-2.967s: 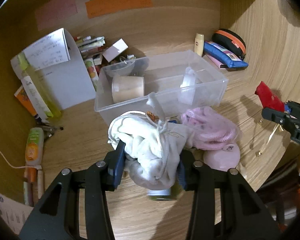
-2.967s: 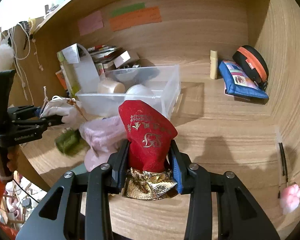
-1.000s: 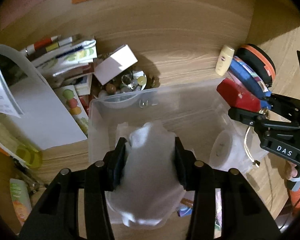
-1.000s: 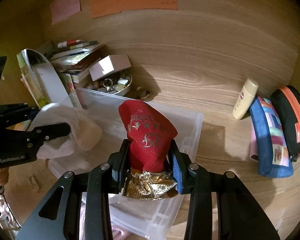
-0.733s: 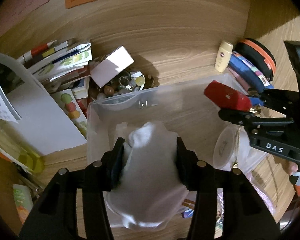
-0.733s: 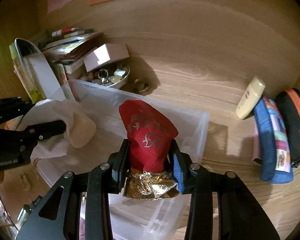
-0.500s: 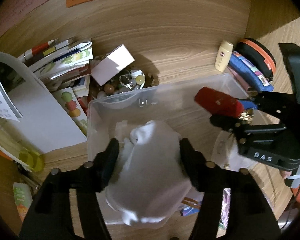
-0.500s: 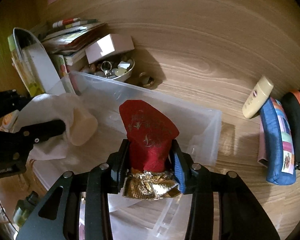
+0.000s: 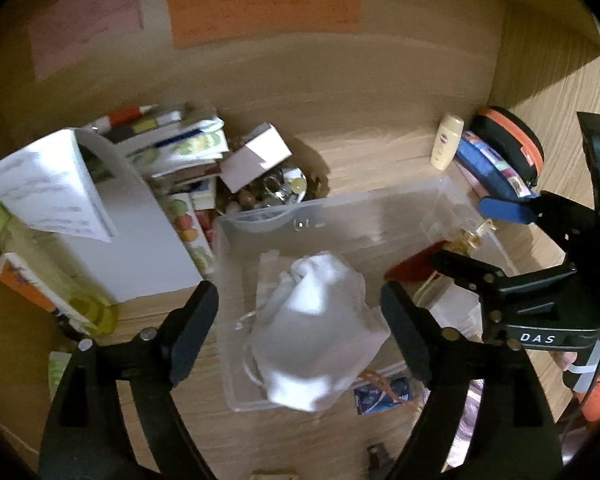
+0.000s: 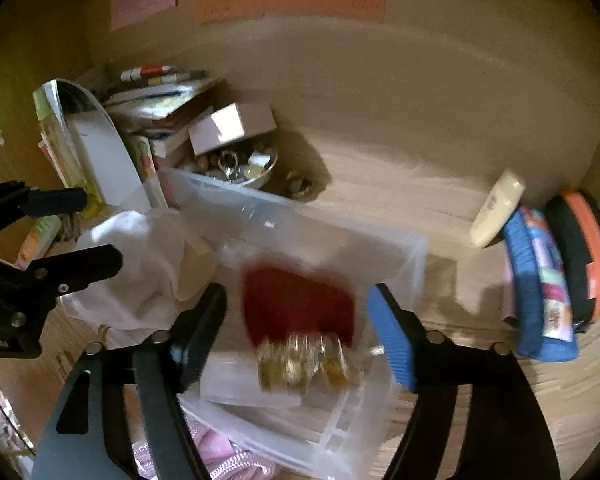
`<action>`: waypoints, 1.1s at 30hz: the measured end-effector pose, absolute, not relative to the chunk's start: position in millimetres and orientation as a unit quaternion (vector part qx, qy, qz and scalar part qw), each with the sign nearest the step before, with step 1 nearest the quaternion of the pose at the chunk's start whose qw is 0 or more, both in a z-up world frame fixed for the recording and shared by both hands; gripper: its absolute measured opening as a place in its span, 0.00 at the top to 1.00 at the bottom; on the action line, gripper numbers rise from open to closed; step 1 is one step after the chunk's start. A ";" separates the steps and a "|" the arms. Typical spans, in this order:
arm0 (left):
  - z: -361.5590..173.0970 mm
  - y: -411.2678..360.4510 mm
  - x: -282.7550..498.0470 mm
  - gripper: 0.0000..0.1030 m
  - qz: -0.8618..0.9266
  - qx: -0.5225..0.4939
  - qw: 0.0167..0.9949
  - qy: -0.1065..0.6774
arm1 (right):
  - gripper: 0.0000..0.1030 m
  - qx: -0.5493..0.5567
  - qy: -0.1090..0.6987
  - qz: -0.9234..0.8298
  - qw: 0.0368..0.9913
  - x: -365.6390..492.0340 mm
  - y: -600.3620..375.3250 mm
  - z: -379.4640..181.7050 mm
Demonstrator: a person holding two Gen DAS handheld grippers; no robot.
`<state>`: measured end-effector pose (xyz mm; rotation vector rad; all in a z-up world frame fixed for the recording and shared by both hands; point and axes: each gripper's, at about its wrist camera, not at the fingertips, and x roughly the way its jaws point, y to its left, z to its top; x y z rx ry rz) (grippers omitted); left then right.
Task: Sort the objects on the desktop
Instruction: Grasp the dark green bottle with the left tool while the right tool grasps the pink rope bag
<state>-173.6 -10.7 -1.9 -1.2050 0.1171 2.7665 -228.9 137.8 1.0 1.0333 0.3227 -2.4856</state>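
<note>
A clear plastic bin point(image 9: 400, 208) point(image 10: 380, 248) stands on the wooden desk. My left gripper point(image 9: 298, 304) is open above its left half, and a white drawstring pouch point(image 9: 316, 328) lies loose between the spread fingers, in or just over the bin. My right gripper point(image 10: 296, 312) is open above the bin's right half; a blurred red pouch with a gold neck point(image 10: 300, 312) sits between its fingers, free of the pads. The red pouch point(image 9: 412, 268) and right gripper point(image 9: 456, 240) also show in the left wrist view.
A white box point(image 9: 256, 156) over a bowl of trinkets point(image 9: 272, 192), books and a folded paper point(image 9: 48, 184) crowd the back left. A cream bottle point(image 9: 446, 142), blue pouch point(image 10: 540, 280) and black-orange case point(image 10: 584, 256) lie at right. A pink pouch point(image 10: 220, 464) lies before the bin.
Both grippers have opened and let go of their pouches. The white pouch and the red pouch have dropped into the bin, and both cameras have pulled back slightly.
</note>
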 end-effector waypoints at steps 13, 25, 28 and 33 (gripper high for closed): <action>11.8 -28.3 -116.5 0.12 0.927 -0.370 0.030 0.045 | 0.19 0.366 0.076 -0.901 0.219 -191.0 159.3 20.6; -19.9 -18.3 -54.0 0.11 0.918 -0.391 0.048 0.040 | 0.17 0.386 0.050 -0.892 0.229 -141.3 181.9 -2.5; -33.1 -8.9 -42.5 0.11 0.914 -0.400 0.062 0.036 | 0.17 0.404 0.048 -0.882 0.239 -134.3 180.0 -15.2; -65.0 10.6 -29.1 0.11 0.901 -0.424 0.077 0.041 | 0.17 0.421 0.039 -0.870 0.255 -122.7 175.6 -29.3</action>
